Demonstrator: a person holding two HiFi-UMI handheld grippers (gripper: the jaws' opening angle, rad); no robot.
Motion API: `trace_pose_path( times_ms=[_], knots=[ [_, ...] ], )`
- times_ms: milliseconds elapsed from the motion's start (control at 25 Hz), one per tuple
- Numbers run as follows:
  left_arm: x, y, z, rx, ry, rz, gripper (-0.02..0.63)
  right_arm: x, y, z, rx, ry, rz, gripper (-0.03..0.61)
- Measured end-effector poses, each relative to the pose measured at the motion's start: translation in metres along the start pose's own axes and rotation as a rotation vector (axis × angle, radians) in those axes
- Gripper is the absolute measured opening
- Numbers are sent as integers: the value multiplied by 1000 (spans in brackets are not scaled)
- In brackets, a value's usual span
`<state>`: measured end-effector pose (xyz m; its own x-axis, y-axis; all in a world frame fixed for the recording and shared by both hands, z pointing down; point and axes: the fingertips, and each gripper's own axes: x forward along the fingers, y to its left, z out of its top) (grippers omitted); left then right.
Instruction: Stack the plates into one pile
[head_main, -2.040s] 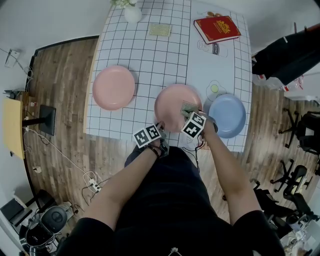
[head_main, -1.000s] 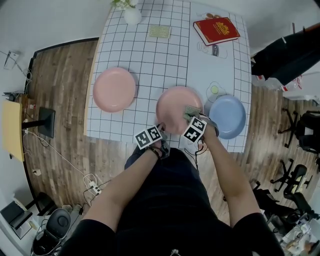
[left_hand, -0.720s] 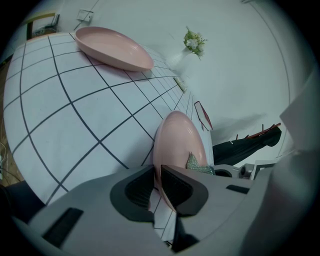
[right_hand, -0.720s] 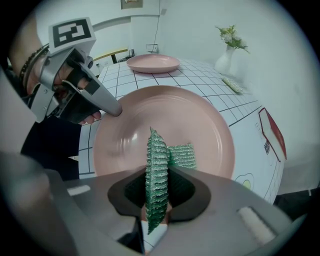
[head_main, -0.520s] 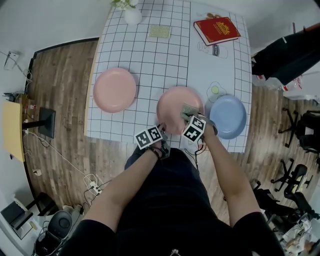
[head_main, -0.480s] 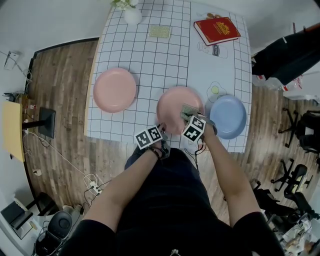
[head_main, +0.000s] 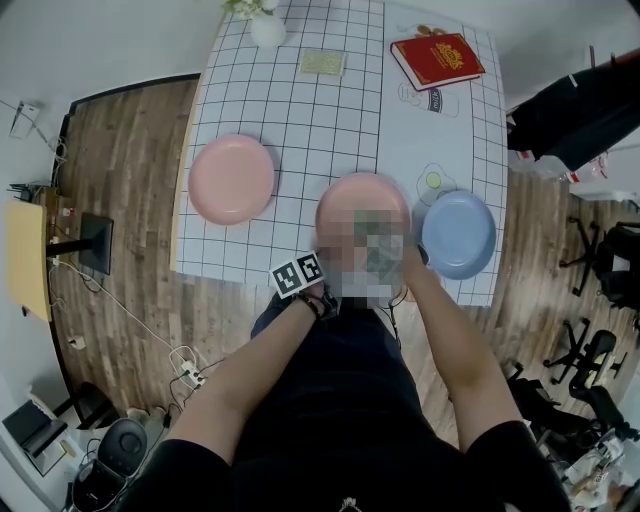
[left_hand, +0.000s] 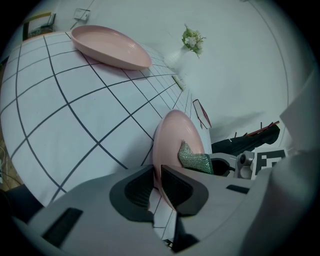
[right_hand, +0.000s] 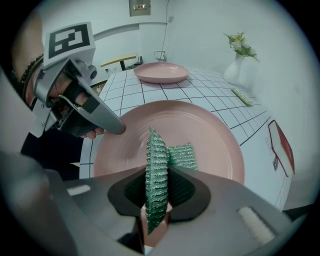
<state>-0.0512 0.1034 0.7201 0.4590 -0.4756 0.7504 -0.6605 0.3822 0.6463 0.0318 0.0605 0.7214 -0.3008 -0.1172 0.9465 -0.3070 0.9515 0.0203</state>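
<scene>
Three plates are on the checked table (head_main: 300, 110): a pink plate (head_main: 231, 180) at the left, a second pink plate (head_main: 352, 205) in the middle near the front edge, and a blue plate (head_main: 458, 234) to its right. My left gripper (left_hand: 156, 182) is shut on the near rim of the middle pink plate (left_hand: 175, 135). My right gripper (right_hand: 157, 192) is shut on a green scouring cloth (right_hand: 156, 165), which hangs onto the inside of that plate (right_hand: 200, 130). The left gripper (right_hand: 95, 117) shows at the plate's left rim in the right gripper view.
A red book (head_main: 434, 58) and a white vase (head_main: 267, 26) stand at the far end of the table, with a small green card (head_main: 322, 62) between them. Wood floor surrounds the table, and office chairs (head_main: 600, 330) stand at the right.
The right gripper has shifted a little over the middle pink plate with the green cloth. The left gripper has stayed on the plate's near rim.
</scene>
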Motion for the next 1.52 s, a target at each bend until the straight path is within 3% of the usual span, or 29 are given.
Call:
trace_pose_path(
  times_ms=[720, 1520],
  knots=[
    [-1, -2, -1, 35, 16, 2, 44, 13, 17, 56, -22, -86, 91, 78],
    [-2, -3, -1, 81, 37, 2, 49, 5, 16, 89, 87, -204, 125, 78]
  ],
)
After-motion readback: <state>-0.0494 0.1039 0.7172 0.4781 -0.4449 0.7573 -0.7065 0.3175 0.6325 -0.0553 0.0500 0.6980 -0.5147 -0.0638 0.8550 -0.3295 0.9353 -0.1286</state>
